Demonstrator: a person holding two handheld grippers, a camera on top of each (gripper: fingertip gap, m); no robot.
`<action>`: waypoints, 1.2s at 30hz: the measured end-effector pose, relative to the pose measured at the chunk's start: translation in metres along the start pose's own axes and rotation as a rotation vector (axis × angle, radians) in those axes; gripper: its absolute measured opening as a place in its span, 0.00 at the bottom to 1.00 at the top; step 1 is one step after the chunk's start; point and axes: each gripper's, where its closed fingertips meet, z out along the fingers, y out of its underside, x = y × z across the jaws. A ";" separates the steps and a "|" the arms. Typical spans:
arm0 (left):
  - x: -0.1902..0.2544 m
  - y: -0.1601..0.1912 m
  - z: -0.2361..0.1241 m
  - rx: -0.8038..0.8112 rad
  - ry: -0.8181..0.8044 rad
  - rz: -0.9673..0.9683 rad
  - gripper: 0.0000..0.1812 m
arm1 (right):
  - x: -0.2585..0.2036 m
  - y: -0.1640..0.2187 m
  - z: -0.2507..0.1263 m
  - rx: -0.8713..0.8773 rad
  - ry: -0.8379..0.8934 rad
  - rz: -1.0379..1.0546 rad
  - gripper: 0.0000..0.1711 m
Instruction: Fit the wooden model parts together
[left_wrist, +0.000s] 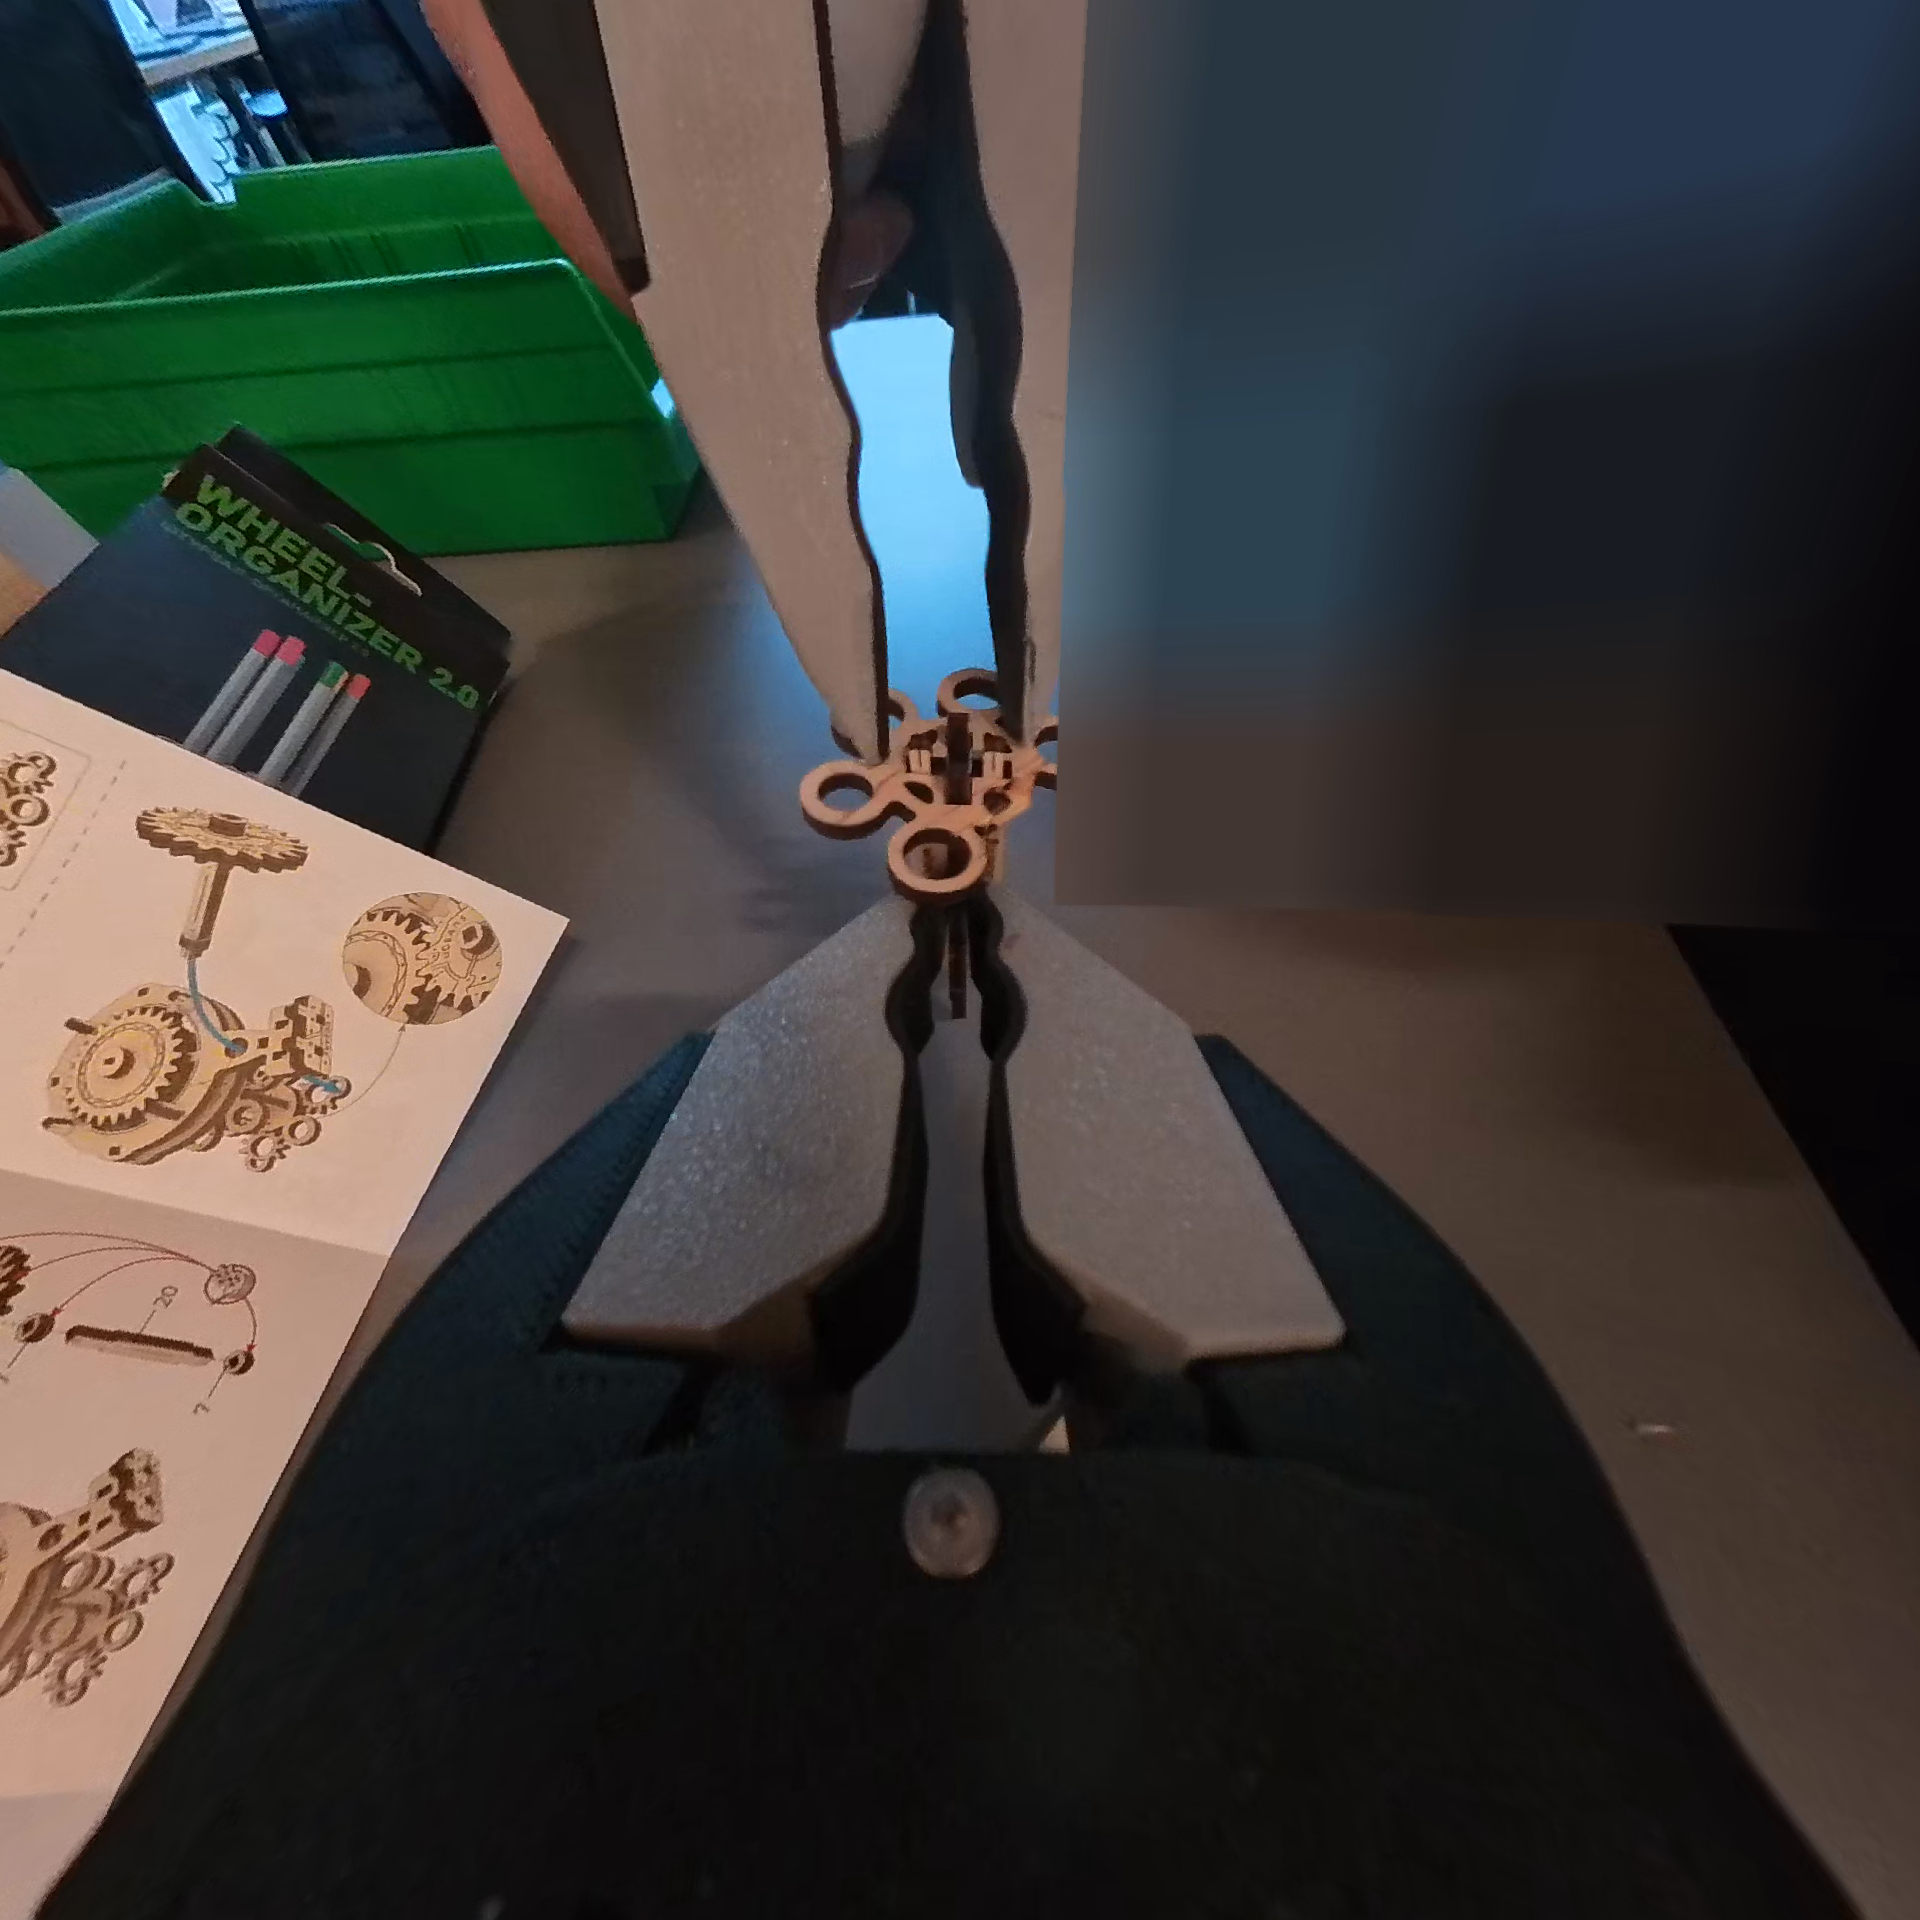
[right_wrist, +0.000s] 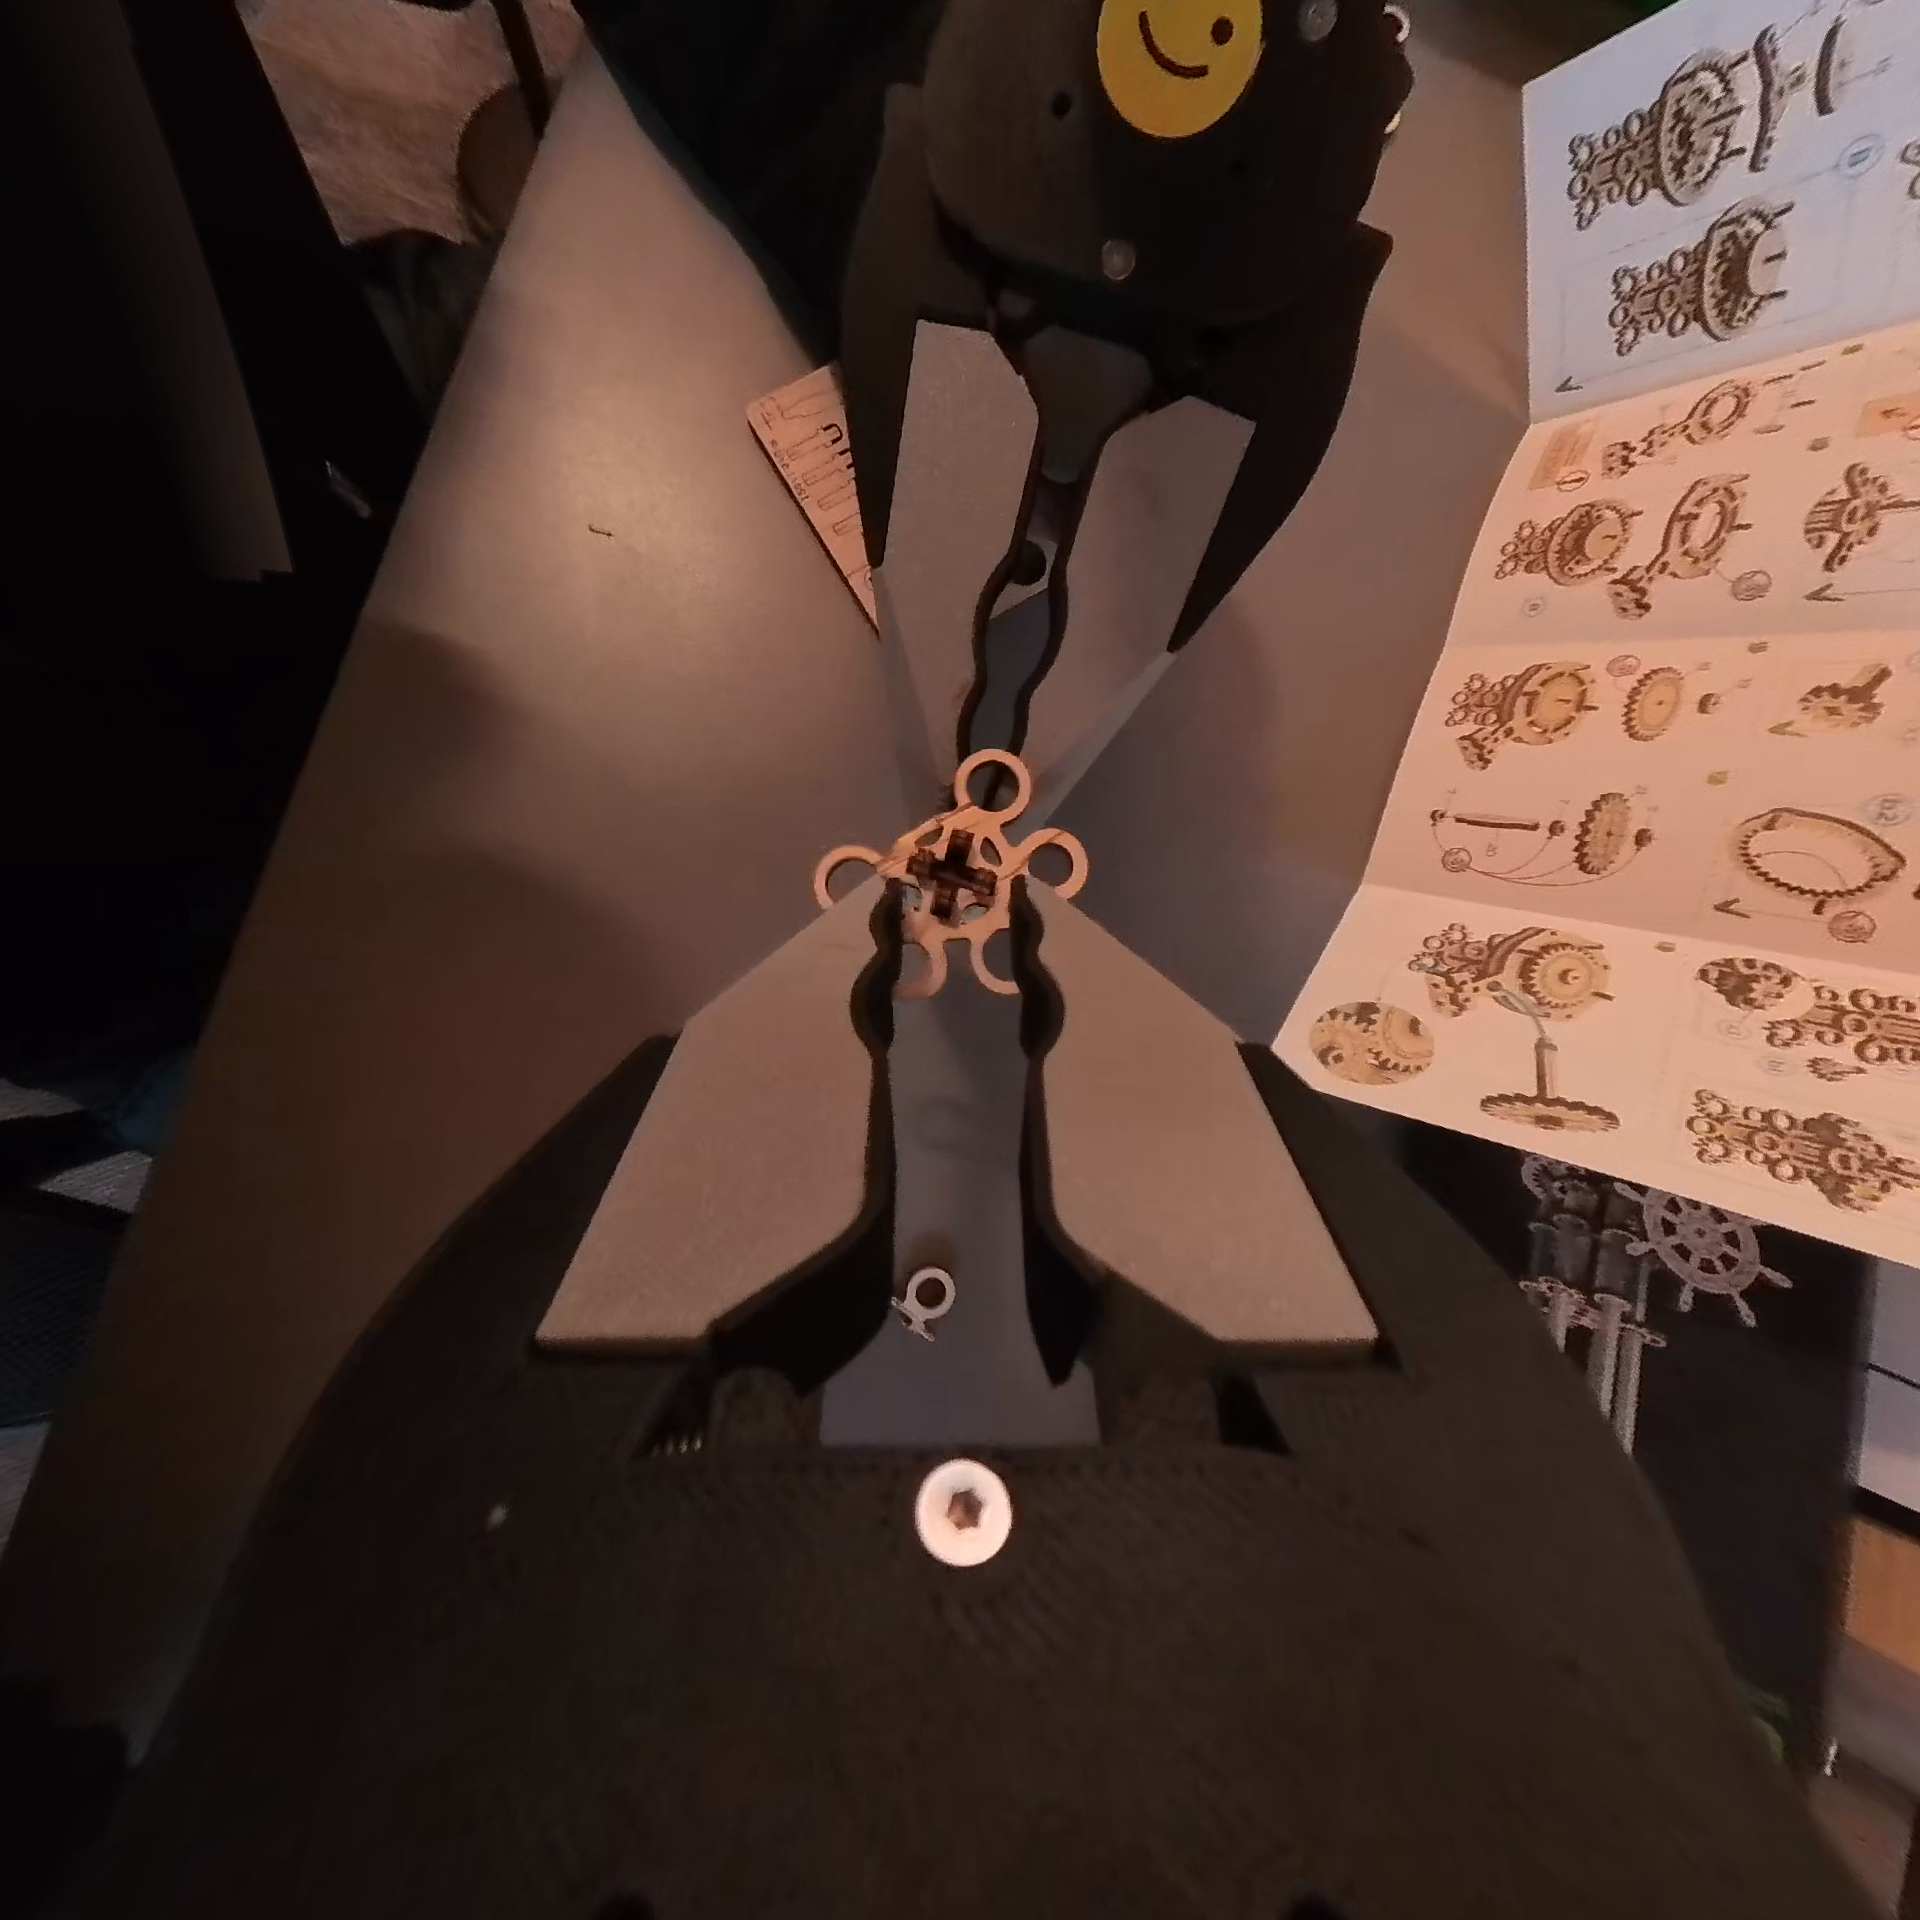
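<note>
The flat, ring-lobed wooden model part (left_wrist: 930, 795) sits above the table (left_wrist: 1351, 1091), pinched between both grippers: left gripper (left_wrist: 951, 920) fingers closed on its stem, right gripper (right_wrist: 956, 925) fingers gripping the lobes.

A grey tabletop (left_wrist: 1299, 1039) carries everything. On it lie a green bin (left_wrist: 343, 384), a dark box (left_wrist: 312, 665), an instruction sheet (left_wrist: 208, 1018) and a small wooden ring (right_wrist: 928, 1299).

The left gripper (left_wrist: 951, 935) is held level, its grey fingers (left_wrist: 790, 1122) nearly closed on a thin piece. Opposite, tip to tip, the right gripper (right_wrist: 951, 935) is angled in, fingers (right_wrist: 727, 1143) pinched around the same piece.
</note>
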 end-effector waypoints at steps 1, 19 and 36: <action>0.000 0.000 0.000 0.001 -0.001 0.001 0.00 | 0.000 0.000 0.000 0.001 0.000 0.001 0.10; -0.005 0.003 0.001 -0.022 -0.023 -0.022 0.00 | 0.006 0.001 0.005 0.044 -0.034 0.090 0.10; -0.006 0.015 0.005 -0.097 0.004 -0.134 0.04 | 0.006 0.001 0.010 0.054 -0.045 0.085 0.09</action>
